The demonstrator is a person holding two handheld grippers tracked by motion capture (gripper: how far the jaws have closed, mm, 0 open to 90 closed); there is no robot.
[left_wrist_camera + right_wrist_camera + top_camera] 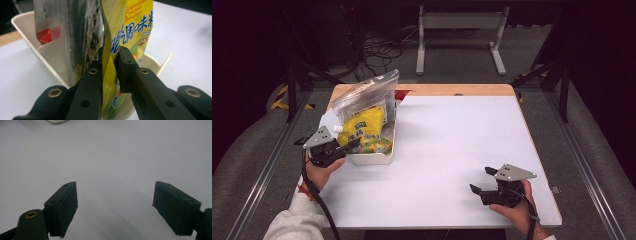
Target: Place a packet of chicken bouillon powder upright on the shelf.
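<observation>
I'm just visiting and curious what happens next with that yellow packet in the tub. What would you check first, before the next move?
1. Left gripper fingers around the yellow chicken bouillon pouch: ok.
2. Grip firm: cannot tell; a slight gap shows at one finger.
3. Pouch standing inside the white tub: ok.
4. Clear zip bag beside it free of the fingers: ok.
5. Right gripper open, resting apart on the white table: ok.
6. Tub steady if the pouch is lifted: cannot tell.
</observation>
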